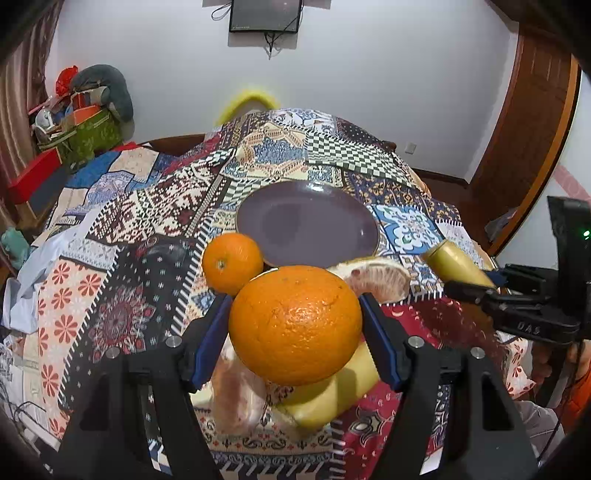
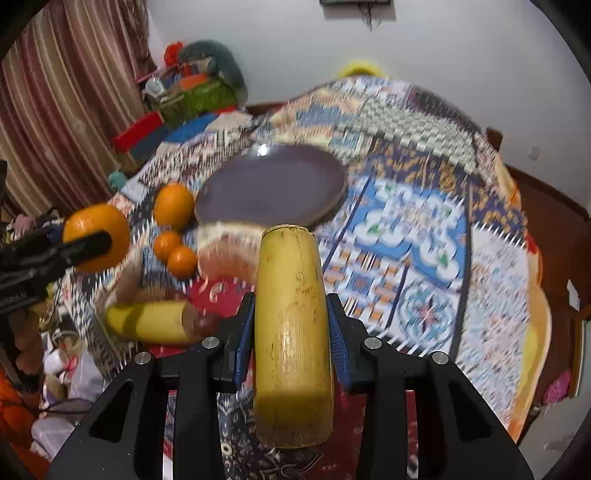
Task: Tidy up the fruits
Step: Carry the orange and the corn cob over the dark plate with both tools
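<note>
Gripping orange (image 1: 295, 325): left gripper (image 1: 295, 332) | banana piece (image 2: 291, 332) clamped: right gripper (image 2: 291, 332)

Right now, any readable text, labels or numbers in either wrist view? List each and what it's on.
"DAS": embossed on the black body of the right tool, seen from the left wrist view; faint, so the reading is uncertain.
Dark marks on the skin of the yellow cut banana piece held in the right tool: not legible as text.
Small line on the wall-mounted black screen: too small to read.
Nothing else readable.

Four oranges (image 2: 96, 236), two banana pieces (image 2: 291, 332), two pomelo segments (image 1: 373, 277), one purple plate (image 1: 365, 214).
</note>
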`<act>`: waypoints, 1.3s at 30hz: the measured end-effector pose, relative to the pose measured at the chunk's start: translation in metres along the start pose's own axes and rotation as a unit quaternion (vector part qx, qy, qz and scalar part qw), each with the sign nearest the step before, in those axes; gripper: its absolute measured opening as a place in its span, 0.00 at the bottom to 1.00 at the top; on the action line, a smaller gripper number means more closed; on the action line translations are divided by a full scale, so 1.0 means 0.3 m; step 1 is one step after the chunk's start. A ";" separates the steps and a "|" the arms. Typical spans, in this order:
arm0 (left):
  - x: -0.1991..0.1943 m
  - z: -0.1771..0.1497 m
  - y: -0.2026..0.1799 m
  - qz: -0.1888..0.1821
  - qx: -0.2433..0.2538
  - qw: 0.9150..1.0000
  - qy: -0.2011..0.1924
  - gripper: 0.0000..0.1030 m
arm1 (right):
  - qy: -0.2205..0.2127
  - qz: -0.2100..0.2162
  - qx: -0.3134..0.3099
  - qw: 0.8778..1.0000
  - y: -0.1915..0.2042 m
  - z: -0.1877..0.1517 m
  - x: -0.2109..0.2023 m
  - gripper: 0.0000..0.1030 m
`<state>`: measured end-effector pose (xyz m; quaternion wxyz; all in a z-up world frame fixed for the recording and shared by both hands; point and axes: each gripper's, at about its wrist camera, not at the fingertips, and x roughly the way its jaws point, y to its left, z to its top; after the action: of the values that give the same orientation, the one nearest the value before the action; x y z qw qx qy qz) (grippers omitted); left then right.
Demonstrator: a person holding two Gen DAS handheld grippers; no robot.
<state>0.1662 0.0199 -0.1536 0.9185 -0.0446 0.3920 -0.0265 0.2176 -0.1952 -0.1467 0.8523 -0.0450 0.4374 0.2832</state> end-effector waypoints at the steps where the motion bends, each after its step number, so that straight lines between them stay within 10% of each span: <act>1: 0.000 0.005 0.000 0.000 0.000 1.000 -0.001 0.67 | -0.005 -0.001 0.001 1.000 -0.004 0.008 -0.005 0.33; 19: 0.042 0.194 0.008 0.001 0.006 0.999 -0.044 0.67 | -0.096 -0.015 0.005 0.995 -0.013 0.206 -0.044 0.33; 39: 0.259 0.389 0.072 0.016 0.009 0.999 -0.035 0.67 | -0.096 -0.006 0.000 0.995 -0.034 0.375 0.148 0.33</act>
<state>0.3044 0.0422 -0.1313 0.9323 -0.0312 0.3601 -0.0136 0.3242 -0.1474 -0.1136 0.8921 -0.0202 0.3532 0.2812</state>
